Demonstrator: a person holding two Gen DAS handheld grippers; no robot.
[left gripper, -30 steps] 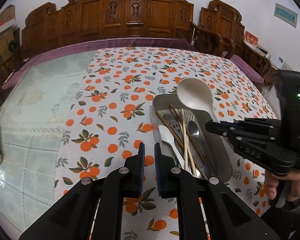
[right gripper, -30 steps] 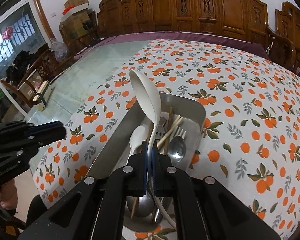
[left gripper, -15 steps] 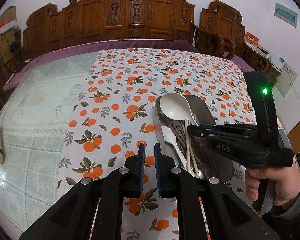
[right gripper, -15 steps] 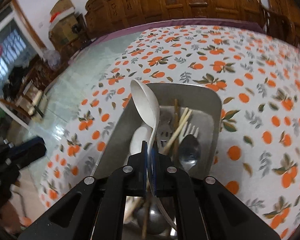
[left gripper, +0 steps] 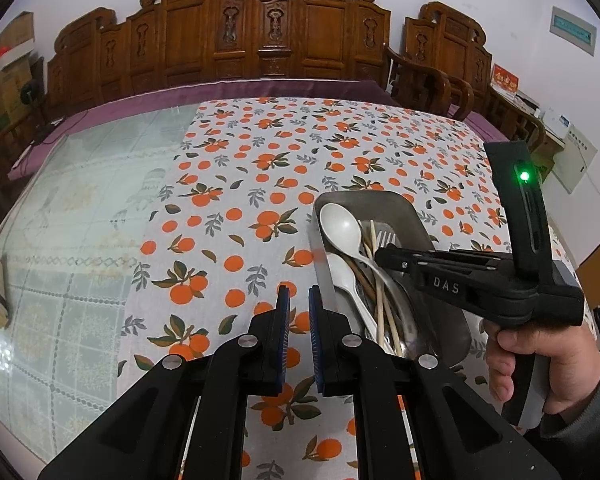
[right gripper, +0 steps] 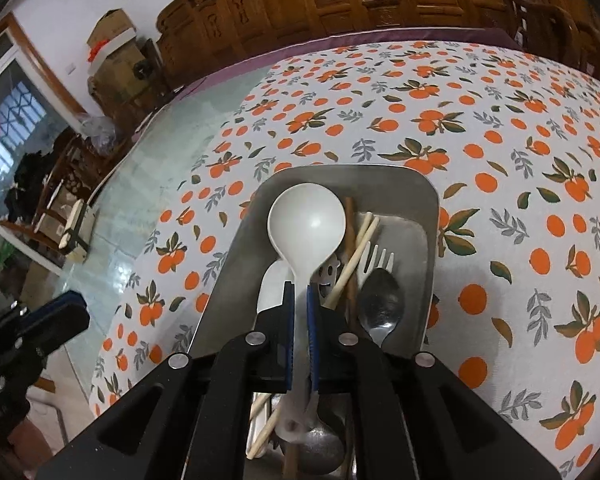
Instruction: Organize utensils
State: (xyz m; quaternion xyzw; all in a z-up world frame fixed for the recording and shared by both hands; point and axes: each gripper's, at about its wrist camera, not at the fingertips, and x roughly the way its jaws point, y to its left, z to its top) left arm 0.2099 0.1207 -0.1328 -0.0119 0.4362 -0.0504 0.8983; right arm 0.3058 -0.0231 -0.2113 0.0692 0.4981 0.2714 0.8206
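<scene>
A shallow rectangular grey metal tray (right gripper: 430, 216) sits on the tabletop (left gripper: 100, 216), on a white cloth printed with oranges and green leaves (left gripper: 260, 160). In the right wrist view it fills the centre.

Inside it lies a large white plastic ladle-shaped spoon (right gripper: 306, 220), bowl up toward 12 o'clock, its handle running down between the blue-padded jaws of the right gripper (right gripper: 299, 294). Those jaws have just been easing apart; a thin gap shows on either side of the handle, so the pads no longer seem to press it. Under the ladle rests a smaller white plastic spoon (right gripper: 272, 284). At 3 o'clock from the ladle lie pale bamboo chopsticks (right gripper: 356, 248), dark brown wooden chopsticks (right gripper: 349, 216), a white plastic fork (right gripper: 374, 256) and a stainless steel spoon (right gripper: 382, 304).

In the left wrist view the left gripper (left gripper: 298, 296) hovers over the cloth at 9 o'clock of the tray, jaws narrow with nothing between them. The right gripper's black body reads "DAS" in white letters, a green light glows on its upright part, and a hand (left gripper: 540, 356) grips its handle at 4 o'clock.
</scene>
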